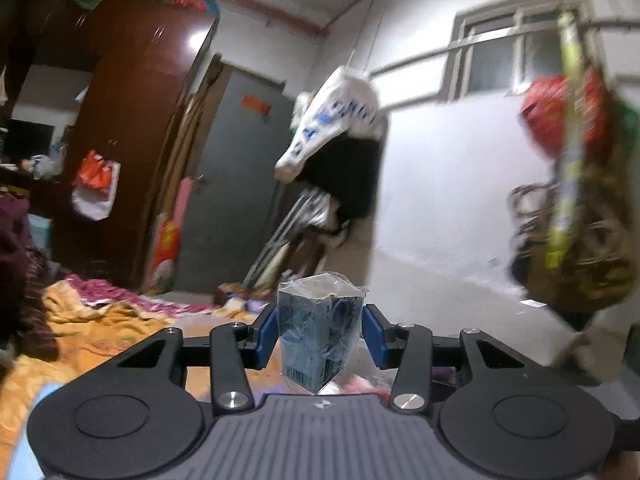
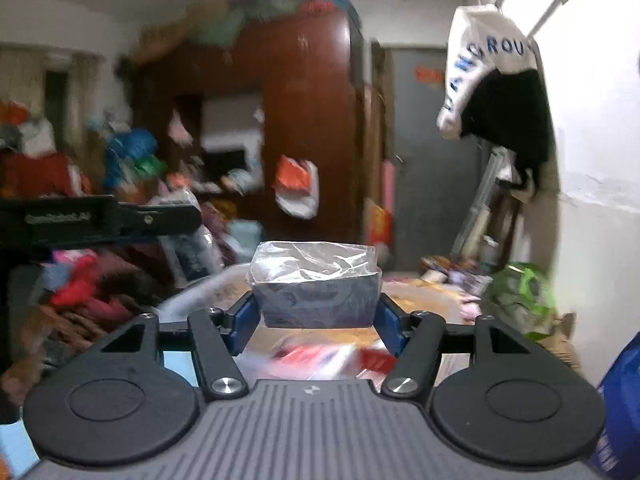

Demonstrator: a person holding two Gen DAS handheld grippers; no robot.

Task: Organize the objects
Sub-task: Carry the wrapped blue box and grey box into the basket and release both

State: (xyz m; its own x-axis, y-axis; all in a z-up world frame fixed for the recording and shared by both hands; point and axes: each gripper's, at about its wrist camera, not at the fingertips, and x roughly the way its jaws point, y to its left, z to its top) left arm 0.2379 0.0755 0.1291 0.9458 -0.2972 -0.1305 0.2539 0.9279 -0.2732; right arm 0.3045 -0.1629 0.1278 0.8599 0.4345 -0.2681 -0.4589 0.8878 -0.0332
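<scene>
Two film-wrapped boxes are in hand, one per gripper, both lifted clear of the bed below. Nearest in the left wrist view, the left gripper (image 1: 320, 336) has its blue fingers (image 1: 267, 330) clamped on the sides of a narrow blue box (image 1: 318, 332), which stands on end and turned corner-first, its barcode low on the near face. In the right wrist view, the right gripper (image 2: 316, 320) grips a wider box (image 2: 318, 300) lying flat, loose clear film bunched on its top. Beneath both lies the bed (image 1: 100, 332), with orange and patterned covers and a blurred litter of packets. Beyond it stand one dark brown wardrobe (image 1: 132, 128) with one orange-and-white bag (image 1: 96, 184) hanging on it, one grey door (image 1: 236, 184), and one white lettered bag (image 1: 336, 120) hung on the wall over something black. One window (image 1: 516, 52) sits high on the right wall. Judging by this, the step is the carry: both boxes are picked up and need a place. Next calls for choosing that place, which I cannot make out here, and keeping the slippery film from sliding in either grip.
</scene>
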